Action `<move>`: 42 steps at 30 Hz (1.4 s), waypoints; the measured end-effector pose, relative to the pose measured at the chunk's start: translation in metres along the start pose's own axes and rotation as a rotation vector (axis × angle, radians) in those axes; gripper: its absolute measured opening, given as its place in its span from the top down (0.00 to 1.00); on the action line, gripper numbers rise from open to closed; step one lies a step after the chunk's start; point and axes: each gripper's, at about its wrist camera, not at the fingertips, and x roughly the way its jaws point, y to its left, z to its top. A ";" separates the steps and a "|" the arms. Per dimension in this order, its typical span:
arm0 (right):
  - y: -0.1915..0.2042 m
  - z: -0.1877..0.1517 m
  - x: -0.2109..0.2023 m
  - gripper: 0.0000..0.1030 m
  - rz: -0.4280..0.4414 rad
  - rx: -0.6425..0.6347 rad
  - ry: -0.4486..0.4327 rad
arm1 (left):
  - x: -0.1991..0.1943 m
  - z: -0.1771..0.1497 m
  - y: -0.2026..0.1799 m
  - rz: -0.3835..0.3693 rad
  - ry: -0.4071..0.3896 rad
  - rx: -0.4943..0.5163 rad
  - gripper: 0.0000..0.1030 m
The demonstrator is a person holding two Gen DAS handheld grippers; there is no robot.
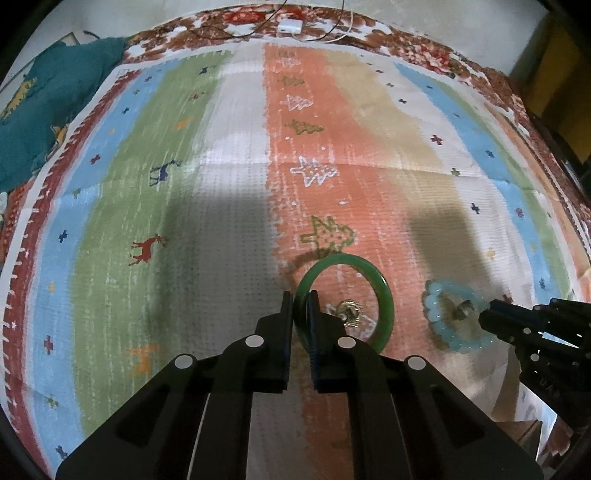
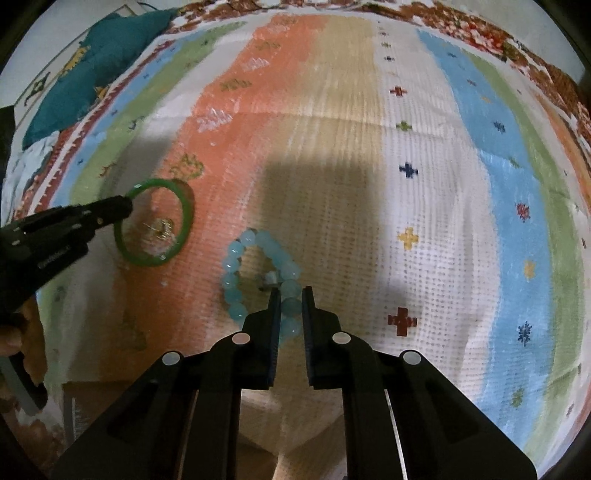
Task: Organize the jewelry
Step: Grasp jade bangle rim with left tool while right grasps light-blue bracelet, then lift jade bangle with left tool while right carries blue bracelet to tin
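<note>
My left gripper (image 1: 300, 297) is shut on the rim of a green bangle (image 1: 382, 291), held just above the striped cloth; it also shows in the right wrist view (image 2: 127, 205) with the bangle (image 2: 186, 210). A small gold piece (image 1: 351, 312) lies on the cloth inside the bangle's ring, also in the right wrist view (image 2: 160, 227). My right gripper (image 2: 290, 295) is shut on a light blue bead bracelet (image 2: 236, 258); in the left wrist view the bracelet (image 1: 437, 314) sits at the right gripper's tip (image 1: 487, 314).
A striped cloth (image 1: 236, 184) with tree and deer patterns covers the surface. A teal fabric (image 1: 55, 110) lies at the far left. A white box with cables (image 1: 290, 26) sits at the far edge. A cardboard edge (image 2: 92, 402) shows near me.
</note>
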 end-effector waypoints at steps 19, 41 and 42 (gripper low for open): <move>0.009 -0.001 -0.030 0.88 0.021 -0.017 -0.070 | -0.031 -0.004 -0.008 0.005 -0.060 -0.002 0.92; 0.021 -0.023 -0.073 0.88 -0.058 -0.083 -0.168 | -0.079 -0.024 -0.021 -0.034 -0.120 -0.006 0.92; 0.023 -0.025 -0.075 0.88 -0.062 -0.088 -0.176 | -0.081 -0.026 -0.021 -0.036 -0.122 -0.005 0.92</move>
